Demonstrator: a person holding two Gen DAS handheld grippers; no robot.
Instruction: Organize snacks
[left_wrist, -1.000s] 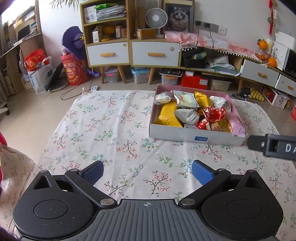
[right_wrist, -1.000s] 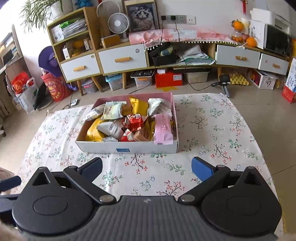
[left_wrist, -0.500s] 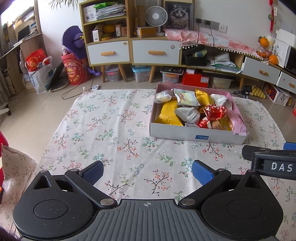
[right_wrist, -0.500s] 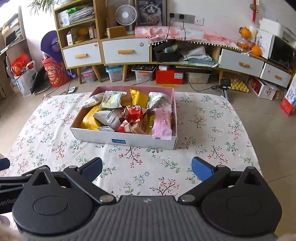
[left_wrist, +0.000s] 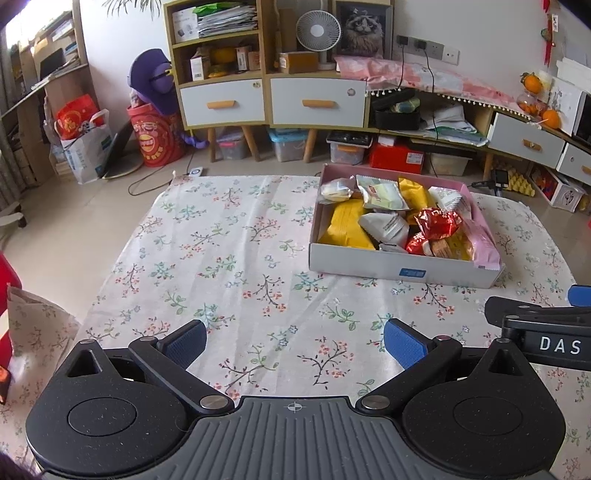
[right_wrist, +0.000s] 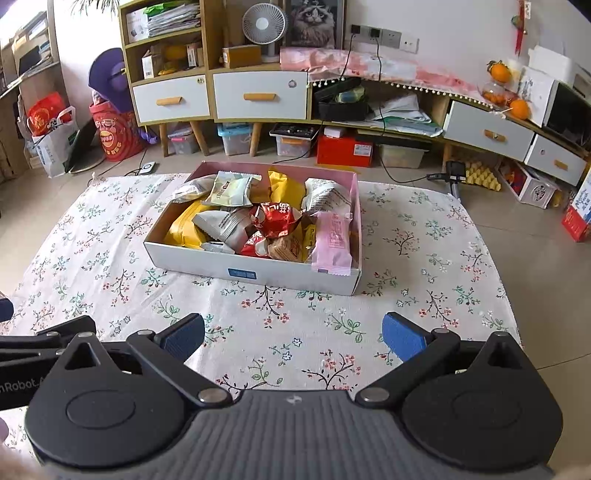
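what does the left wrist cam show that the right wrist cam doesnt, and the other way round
Only the left wrist view shows the left gripper whole and open, and the floral pillow at left. Only the right wrist view shows the right gripper whole and open, and the red carton at far right. Both show the snack box, full of packets, on the floral tablecloth.

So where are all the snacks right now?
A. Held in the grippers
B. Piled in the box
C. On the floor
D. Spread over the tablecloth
B: the packets lie heaped inside the box, both grippers are open and empty, and the tablecloth is bare.
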